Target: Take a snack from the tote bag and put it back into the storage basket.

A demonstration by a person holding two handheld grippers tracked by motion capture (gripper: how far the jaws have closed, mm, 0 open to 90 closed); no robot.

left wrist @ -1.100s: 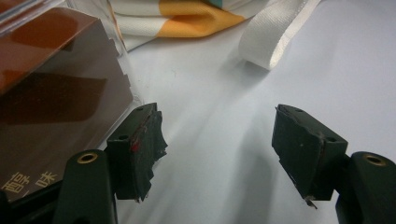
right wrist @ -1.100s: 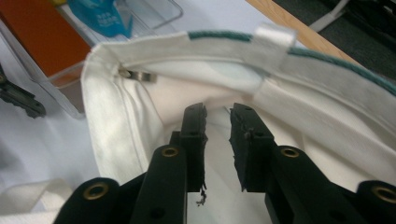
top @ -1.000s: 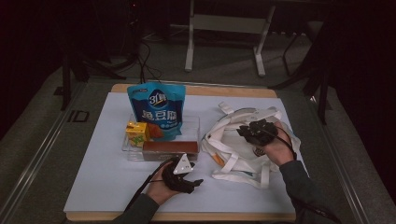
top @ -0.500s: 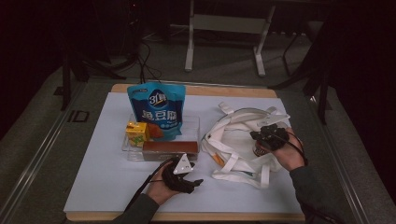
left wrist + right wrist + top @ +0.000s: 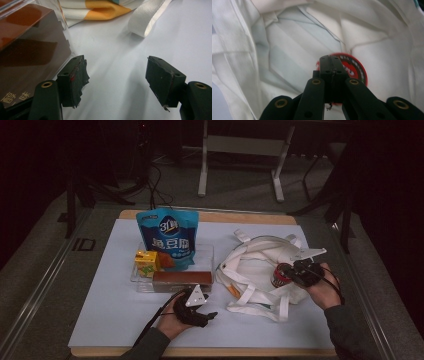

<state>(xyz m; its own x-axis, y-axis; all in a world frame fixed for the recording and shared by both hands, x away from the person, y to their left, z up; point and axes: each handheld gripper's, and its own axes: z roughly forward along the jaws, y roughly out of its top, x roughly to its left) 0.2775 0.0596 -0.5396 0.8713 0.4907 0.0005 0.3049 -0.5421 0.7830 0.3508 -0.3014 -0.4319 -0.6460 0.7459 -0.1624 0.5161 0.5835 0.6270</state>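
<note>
the right tongs [image 5: 289, 274] are sitting over the white cloth bag [image 5: 260, 270] on the right half of the bench [image 5: 100, 320], held in the person's right hand [image 5: 325, 287]. in the right gripper view their jaws are pressing flat against each other, closed all the way, with nothing showing between the pads. they have just been closing. a round red lid [image 5: 352, 68] with white print is lying right behind the closed tips, down among the folds of the bag; whether the tips are touching it cannot be told. in the high view the same red-topped round thing is showing just at the front of the right tongs, at the mouth of the bag.

the left tongs [image 5: 200, 307] are resting low on the bench near the front edge, in the person's left hand [image 5: 172, 322]. in the left gripper view their jaws are standing wide apart with only the bare white bench surface between them, gripping nothing. one jaw is lying just beside the corner of a clear plastic tray [image 5: 63, 27] that is holding a long brown box [image 5: 27, 47]; it looks close to touching, but contact cannot be told. a white bag strap [image 5: 147, 20] is lying on the bench beyond the open jaws, apart from them.

in the tray, behind the brown box, a blue pouch [image 5: 167, 237] is standing upright and a small yellow carton [image 5: 147, 262] is sitting beside it
</note>
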